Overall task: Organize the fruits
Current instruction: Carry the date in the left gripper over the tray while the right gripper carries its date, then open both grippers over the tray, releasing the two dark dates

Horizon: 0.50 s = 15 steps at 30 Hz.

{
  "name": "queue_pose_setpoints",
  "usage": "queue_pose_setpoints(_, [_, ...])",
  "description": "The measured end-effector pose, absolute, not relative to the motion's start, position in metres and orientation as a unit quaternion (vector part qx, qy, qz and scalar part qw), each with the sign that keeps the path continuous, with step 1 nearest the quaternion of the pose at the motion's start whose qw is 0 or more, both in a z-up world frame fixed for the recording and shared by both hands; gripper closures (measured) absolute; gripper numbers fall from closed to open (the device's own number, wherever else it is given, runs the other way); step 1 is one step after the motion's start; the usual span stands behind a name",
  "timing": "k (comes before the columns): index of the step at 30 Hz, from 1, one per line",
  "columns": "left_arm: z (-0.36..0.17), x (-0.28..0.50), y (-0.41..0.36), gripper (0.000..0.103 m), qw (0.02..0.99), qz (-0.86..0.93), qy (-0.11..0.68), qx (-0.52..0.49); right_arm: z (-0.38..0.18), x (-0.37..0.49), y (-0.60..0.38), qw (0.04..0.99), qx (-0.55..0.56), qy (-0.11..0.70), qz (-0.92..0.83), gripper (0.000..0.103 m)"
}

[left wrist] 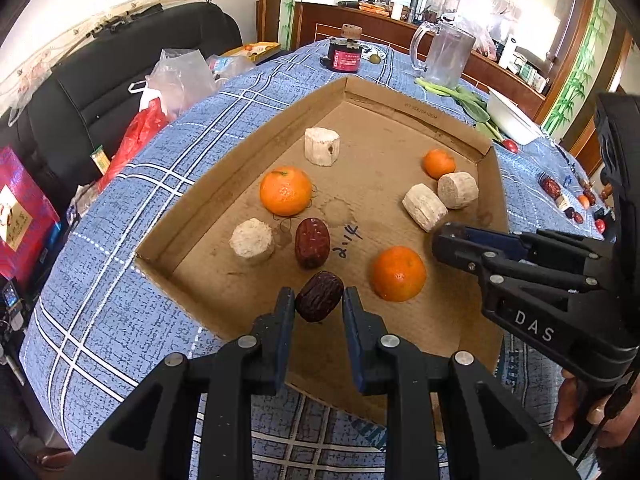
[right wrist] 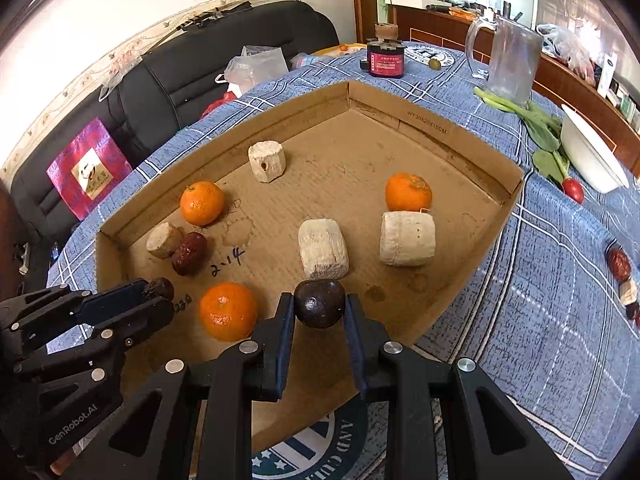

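My left gripper [left wrist: 319, 300] is clamped on a wrinkled red date [left wrist: 319, 296], held over the near part of the cardboard tray [left wrist: 240, 168]. My right gripper [right wrist: 319, 304] grips a second, darker date [right wrist: 320, 303], end-on to the camera, also above the tray's near edge. Both jaws stand nearly closed, pads pressing the fruit.

Inside the tray lie three oranges, the nearest [left wrist: 399, 273] between my two grippers, another [left wrist: 285, 190] toward the left wall and a small one [left wrist: 439, 163] by the right wall. A loose date [left wrist: 312, 242] rests beside a pale cylinder [left wrist: 252, 239]; three more cylinders lie further in. The tray's middle and far corner are bare cardboard, with free floor ahead of both tips. More dates [right wrist: 619, 265] lie on the blue checked cloth [right wrist: 540, 300] to the right, outside the tray.
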<state>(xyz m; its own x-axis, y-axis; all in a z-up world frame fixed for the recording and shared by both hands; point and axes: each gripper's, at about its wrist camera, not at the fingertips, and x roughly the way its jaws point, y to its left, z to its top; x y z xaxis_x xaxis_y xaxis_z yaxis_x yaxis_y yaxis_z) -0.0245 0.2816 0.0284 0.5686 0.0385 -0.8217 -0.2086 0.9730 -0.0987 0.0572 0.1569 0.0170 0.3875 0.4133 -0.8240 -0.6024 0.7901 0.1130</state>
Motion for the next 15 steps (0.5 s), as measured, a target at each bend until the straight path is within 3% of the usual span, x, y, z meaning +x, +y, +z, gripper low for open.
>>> queue_pose_setpoints(15, [0.0292,-0.0285,0.2788,0.079,0.883,0.078,0.455,-0.081,0.0144,0.058,0.161,0.832,-0.132,0.454,0.289,0.071])
